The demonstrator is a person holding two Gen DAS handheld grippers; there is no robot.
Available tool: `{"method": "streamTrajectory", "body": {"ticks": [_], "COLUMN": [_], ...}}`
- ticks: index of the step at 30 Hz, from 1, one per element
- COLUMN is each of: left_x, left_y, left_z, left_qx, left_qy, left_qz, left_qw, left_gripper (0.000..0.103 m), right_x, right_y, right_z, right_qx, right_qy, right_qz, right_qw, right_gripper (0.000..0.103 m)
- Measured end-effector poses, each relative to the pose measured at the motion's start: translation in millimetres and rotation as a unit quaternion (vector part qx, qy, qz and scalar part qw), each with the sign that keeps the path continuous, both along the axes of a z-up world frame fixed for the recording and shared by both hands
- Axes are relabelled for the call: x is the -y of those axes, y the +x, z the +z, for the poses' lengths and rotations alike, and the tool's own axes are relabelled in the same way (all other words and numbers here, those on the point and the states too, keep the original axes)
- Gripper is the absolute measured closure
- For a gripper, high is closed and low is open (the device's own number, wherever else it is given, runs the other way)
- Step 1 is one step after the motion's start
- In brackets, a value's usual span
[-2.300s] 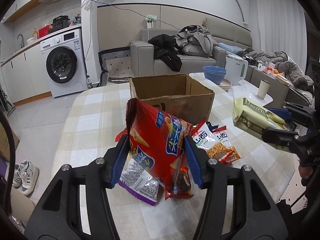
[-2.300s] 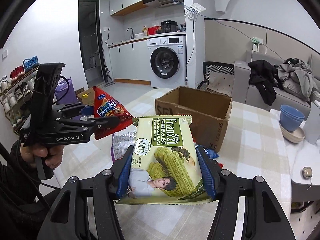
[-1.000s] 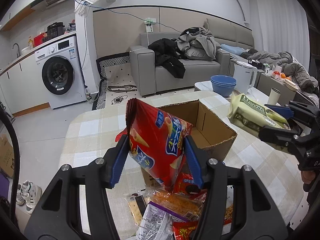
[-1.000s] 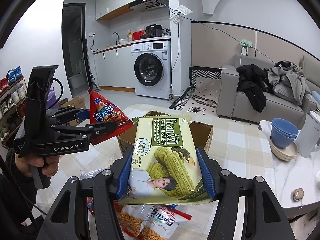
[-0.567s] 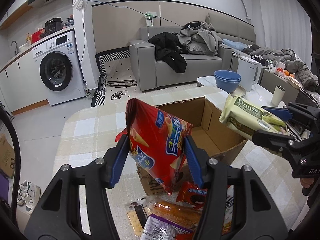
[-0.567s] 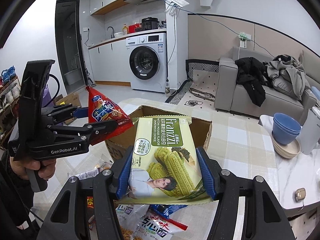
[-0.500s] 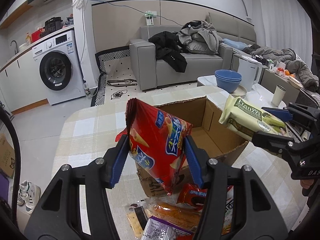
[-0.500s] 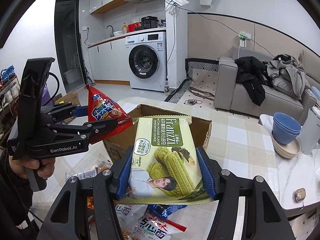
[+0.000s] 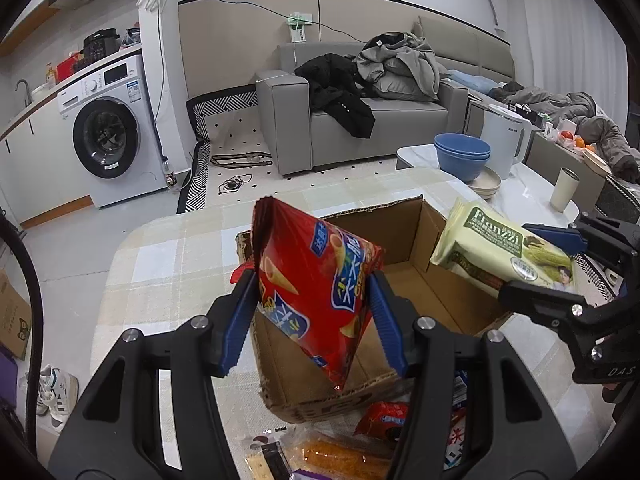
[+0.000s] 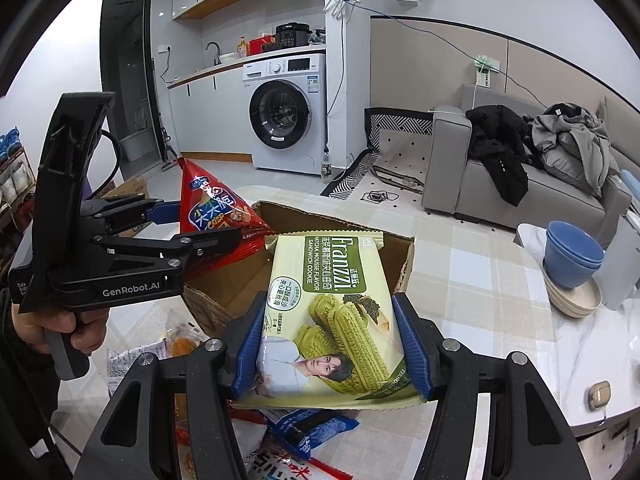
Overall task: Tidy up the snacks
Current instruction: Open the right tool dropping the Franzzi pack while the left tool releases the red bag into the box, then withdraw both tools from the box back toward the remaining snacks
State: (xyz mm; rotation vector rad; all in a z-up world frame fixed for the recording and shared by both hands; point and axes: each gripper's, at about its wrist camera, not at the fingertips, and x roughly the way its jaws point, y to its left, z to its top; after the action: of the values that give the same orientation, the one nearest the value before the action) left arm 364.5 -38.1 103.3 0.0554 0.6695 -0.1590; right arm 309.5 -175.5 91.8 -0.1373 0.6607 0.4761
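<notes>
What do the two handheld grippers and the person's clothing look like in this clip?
Both the left gripper and right gripper are matte black linkages with silver bolts and ribbed blue fingers. The left one's side reads "GenRobot.AI", with a black cable looping behind its tall body. A dark sleeve shows at the hand.

At your 10 o'clock a white washing machine (image 9: 108, 140) stands on the pale floor (image 9: 72, 236). At 12 o'clock sits a grey sofa (image 9: 360, 120) piled with clothes; curtains (image 9: 560, 40) hang at 2 o'clock.

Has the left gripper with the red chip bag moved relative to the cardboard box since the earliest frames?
Yes. The left gripper has carried the red chip bag forward, from short of the cardboard box to over its opening.
</notes>
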Motion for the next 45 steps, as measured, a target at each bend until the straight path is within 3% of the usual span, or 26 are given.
{"method": "streamTrajectory", "body": {"ticks": [14, 17, 22, 24, 30, 32, 45], "left_x": [14, 13, 14, 12, 9, 8, -6], "left_y": [33, 33, 26, 23, 2, -5, -47], "left_z": [-22, -21, -20, -19, -9, -7, 17], "left_qx": [-0.014, -0.01, -0.002, 0.001, 0.011, 0.015, 0.03], "left_qy": [0.008, 0.012, 0.017, 0.012, 0.005, 0.004, -0.006], "left_qz": [-0.002, -0.003, -0.009, -0.008, -0.003, -0.002, 0.016], "left_qw": [0.9999, 0.9999, 0.9998, 0.9999, 0.9999, 0.9999, 0.9994], "left_gripper": [0.05, 0.05, 0.03, 0.022, 0.013, 0.002, 0.001], "right_x": [-8, -7, 1, 4, 10, 10, 9], "right_y": [11, 5, -1, -4, -13, -17, -39], "right_z": [-5, -2, 4, 5, 9, 9, 11], "right_qx": [0.007, 0.022, 0.026, 0.026, 0.028, 0.029, 0.031], "right_qy": [-0.023, -0.025, -0.016, -0.011, -0.001, 0.0, 0.009], "right_qz": [0.01, 0.009, 0.003, 0.001, -0.005, -0.007, -0.009], "right_qw": [1.0, 0.999, 1.0, 1.0, 1.0, 1.0, 0.999], "right_gripper": [0.041, 0.034, 0.02, 0.018, 0.011, 0.01, 0.003]}}
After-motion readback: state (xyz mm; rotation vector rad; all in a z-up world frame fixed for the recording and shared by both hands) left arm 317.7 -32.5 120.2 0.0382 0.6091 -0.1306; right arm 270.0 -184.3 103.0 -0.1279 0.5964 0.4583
